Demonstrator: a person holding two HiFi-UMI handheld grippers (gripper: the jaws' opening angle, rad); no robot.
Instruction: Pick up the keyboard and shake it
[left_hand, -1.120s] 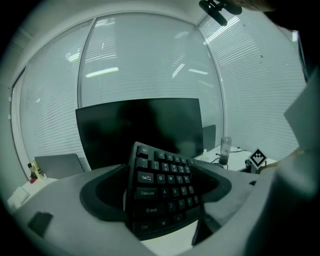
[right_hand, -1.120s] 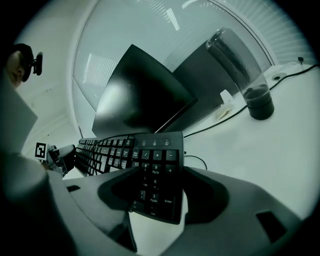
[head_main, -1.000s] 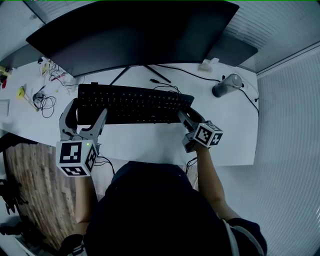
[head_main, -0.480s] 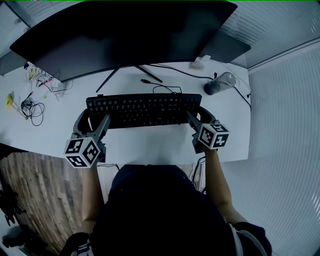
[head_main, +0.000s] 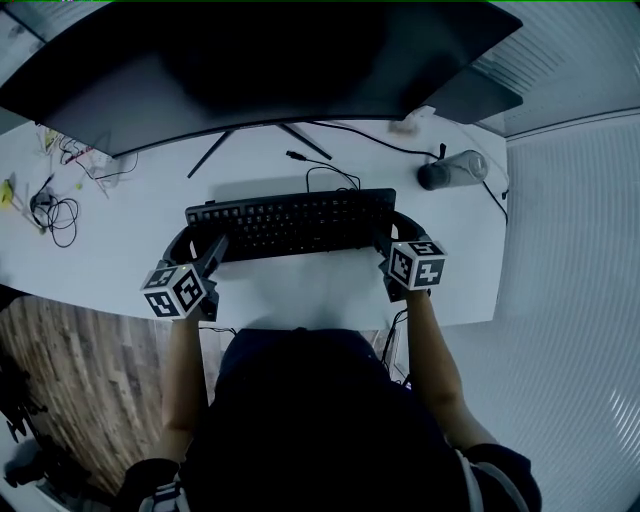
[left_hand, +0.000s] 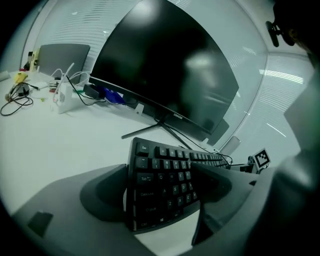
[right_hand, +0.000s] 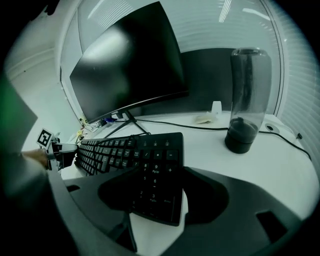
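A black keyboard (head_main: 290, 222) lies crosswise in front of the monitor, and a shadow on the white desk (head_main: 120, 260) behind it suggests it hangs a little above the surface. My left gripper (head_main: 200, 238) is shut on its left end: in the left gripper view the jaws press the front and back edges by the Esc and Ctrl keys (left_hand: 145, 185). My right gripper (head_main: 393, 232) clamps the number-pad end (right_hand: 152, 175) the same way, its jaws spread wide across the keyboard's depth.
A large curved monitor (head_main: 250, 70) on a V-shaped stand sits right behind the keyboard. A dark bottle (head_main: 452, 170) stands at the right rear. Loose cables and small items (head_main: 50, 205) lie far left. The keyboard's cable (head_main: 330, 175) trails back. The desk's front edge is close under both grippers.
The keyboard and both grippers have shifted right relative to the monitor stand and nearer the bottle. Both grippers have stayed at its two ends.
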